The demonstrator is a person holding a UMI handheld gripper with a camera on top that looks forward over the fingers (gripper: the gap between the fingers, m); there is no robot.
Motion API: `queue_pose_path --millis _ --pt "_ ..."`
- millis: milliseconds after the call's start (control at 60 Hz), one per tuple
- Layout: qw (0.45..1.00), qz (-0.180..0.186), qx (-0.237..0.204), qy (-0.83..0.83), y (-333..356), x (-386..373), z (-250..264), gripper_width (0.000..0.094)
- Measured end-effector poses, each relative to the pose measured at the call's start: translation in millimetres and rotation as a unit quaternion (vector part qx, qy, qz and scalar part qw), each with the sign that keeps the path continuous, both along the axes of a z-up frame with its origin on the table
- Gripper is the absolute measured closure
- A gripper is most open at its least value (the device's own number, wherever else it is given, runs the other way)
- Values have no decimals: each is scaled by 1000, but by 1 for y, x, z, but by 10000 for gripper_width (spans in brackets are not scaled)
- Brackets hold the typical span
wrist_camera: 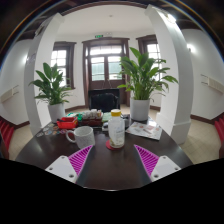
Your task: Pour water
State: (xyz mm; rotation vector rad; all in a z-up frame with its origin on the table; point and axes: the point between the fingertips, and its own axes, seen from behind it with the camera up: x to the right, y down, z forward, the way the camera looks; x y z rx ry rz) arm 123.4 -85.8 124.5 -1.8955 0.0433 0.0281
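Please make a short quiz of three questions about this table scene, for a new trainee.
1. True or false: the gripper is shut on the bottle.
2. What stands just left of the bottle? A) white mug B) a kettle C) a bowl
3. Fill in: behind the dark table stand two potted ____.

Key: 1 false, the fingers are open and the bottle stands beyond them; 2 A; 3 plants.

The hand-held gripper (110, 163) has two pale fingers, each with a magenta ridged pad (80, 158) inside.
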Motion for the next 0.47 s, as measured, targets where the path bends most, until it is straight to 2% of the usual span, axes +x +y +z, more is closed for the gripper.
queue_pose_path --millis 467 --pt "999 -3 32 7 -28 -20 33 145"
